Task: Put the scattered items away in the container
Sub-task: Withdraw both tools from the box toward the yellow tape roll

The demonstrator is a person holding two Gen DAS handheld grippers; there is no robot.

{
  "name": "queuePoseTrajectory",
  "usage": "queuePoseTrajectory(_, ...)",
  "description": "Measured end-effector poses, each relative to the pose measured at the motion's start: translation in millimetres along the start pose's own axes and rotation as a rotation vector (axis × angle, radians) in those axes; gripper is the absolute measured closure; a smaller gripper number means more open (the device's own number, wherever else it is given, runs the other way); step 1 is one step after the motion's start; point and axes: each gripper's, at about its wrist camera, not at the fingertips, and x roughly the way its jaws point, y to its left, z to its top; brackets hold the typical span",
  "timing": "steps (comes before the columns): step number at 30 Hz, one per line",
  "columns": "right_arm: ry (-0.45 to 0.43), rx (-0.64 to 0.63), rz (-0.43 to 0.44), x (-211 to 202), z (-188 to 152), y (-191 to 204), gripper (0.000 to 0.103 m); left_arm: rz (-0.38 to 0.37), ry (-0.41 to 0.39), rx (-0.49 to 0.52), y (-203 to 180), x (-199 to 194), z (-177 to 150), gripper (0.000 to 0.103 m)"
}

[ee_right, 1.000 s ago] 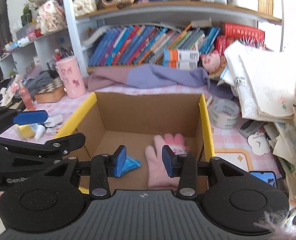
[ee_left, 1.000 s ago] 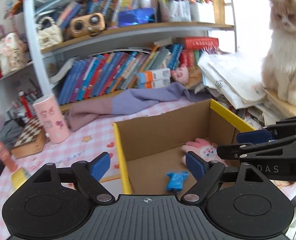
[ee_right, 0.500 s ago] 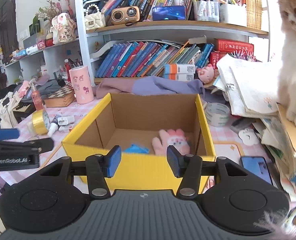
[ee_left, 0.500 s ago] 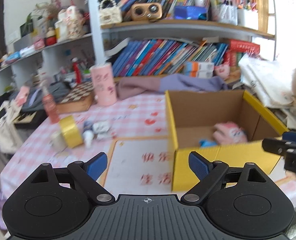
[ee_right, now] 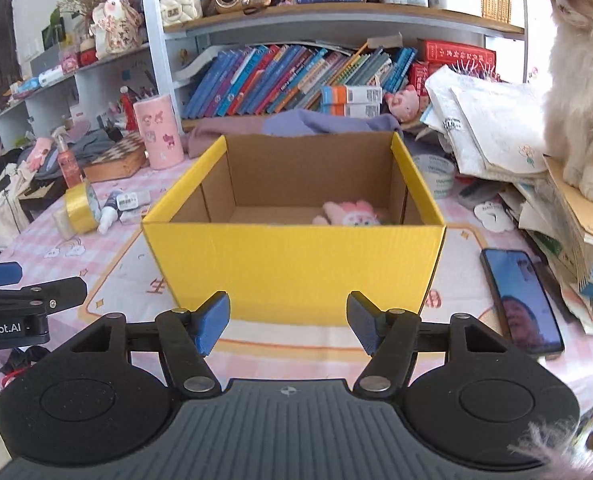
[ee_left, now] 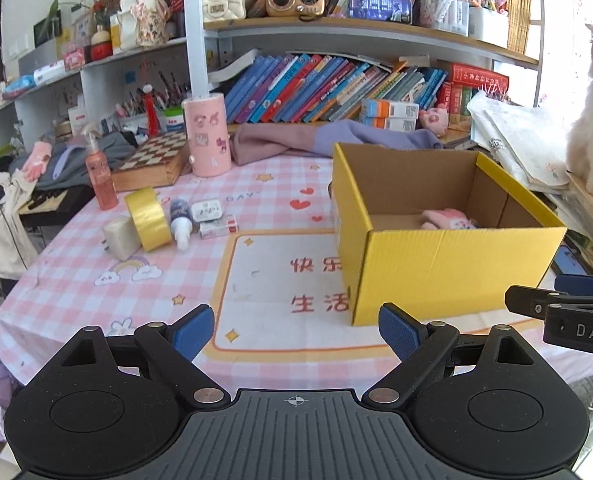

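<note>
A yellow cardboard box stands on the pink checked tablecloth with a pink plush glove lying inside. Left of the box lie a yellow tape roll, a small white-and-blue bottle, a white tin, a flat red-and-white packet and a beige block. My left gripper hangs open and empty in front of the box's left corner. My right gripper faces the box's front wall, its jaws opening with nothing between them.
A phone lies right of the box beside a stack of papers with a cat sitting on it. Behind stand a pink cylinder, a chessboard box, a red spray bottle, a clear tape roll, purple cloth and bookshelves.
Both grippers have pulled back out of the box toward the table's near edge. The left one swung left, bringing the scattered items into view. The right gripper's jaws have widened.
</note>
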Motion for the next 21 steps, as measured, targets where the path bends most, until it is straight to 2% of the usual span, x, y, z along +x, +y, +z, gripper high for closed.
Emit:
queuePoseTrajectory(4, 0.036, 0.016, -0.022, 0, -6, 19, 0.035, -0.026, 0.035, -0.019, 22, 0, -4, 0.01)
queuePoseTrajectory(11, 0.08, 0.032, -0.048, -1, -15, 59, 0.026, -0.075, 0.068, 0.01, 56, -2, -10, 0.008)
queuePoseTrajectory(21, 0.095, 0.068, -0.094, -6, -28, 108, 0.023, -0.112, 0.115, 0.04, 102, 0, -19, 0.007)
